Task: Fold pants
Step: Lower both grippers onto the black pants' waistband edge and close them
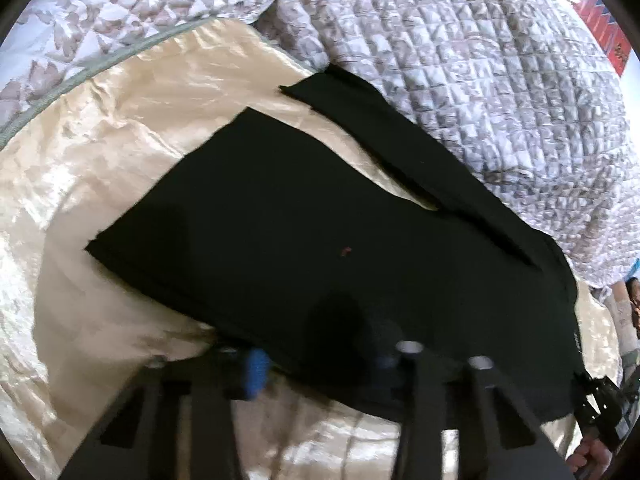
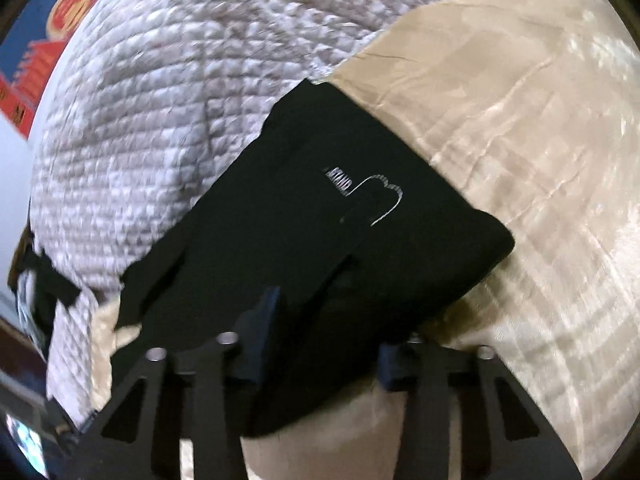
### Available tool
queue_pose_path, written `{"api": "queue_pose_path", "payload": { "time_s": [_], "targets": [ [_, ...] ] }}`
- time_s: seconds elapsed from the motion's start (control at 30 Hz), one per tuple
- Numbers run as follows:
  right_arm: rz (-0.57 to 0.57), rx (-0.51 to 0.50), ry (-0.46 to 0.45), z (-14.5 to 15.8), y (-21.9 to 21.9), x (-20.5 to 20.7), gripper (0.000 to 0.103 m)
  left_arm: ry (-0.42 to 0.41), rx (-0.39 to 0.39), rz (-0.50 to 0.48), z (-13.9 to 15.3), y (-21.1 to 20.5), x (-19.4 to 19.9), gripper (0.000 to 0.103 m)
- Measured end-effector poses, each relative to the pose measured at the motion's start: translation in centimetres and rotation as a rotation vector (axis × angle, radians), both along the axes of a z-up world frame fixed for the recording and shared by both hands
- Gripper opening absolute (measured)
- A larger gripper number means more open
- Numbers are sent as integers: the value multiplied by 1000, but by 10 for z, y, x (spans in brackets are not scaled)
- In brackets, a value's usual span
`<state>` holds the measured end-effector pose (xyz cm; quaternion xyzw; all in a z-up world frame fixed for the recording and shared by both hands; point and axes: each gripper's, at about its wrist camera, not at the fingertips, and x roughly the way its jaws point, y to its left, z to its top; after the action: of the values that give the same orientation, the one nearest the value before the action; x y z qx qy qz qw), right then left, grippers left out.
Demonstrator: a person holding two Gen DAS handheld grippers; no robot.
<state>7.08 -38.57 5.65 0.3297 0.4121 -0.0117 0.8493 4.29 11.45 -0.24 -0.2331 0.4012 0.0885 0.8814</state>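
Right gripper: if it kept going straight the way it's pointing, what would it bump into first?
The black pants. The right gripper already has their near edge between its fingers, so probably more of that cloth, with the cream sheet under it.

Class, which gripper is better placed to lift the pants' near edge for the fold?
Probably right: the pants run between the fingers of the right gripper and drape beneath. The left gripper only meets their blurred edge.
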Motion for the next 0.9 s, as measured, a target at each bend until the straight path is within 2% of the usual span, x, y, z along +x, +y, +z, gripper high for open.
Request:
{"api": "queue_pose_path", "payload": {
  "time_s": [0.03,0.1,0.2,0.33,0.57,0.73,0.9],
  "targets": [
    [-6,7,2,-1,-2,1,26,6,0,15,-1,4,0,10],
    [-7,9,4,-3,-3,2,11,3,-20,23,-1,9,-1,6],
    [3,5,-8,2,-2,1,6,-26,23,13,8,5,-5,4],
    [15,21,-38,16,-2,-3,5,-82,20,14,28,7,-20,4],
    [56,50,-52,41,-5,-39,5,-115,9,2,47,23,-71,4],
    [67,48,-4,36,-10,-84,5,-127,4,-13,43,30,-112,4],
    [48,34,71,14,-20,-104,5,-59,19,-30,20,23,-124,4]
  ]
}}
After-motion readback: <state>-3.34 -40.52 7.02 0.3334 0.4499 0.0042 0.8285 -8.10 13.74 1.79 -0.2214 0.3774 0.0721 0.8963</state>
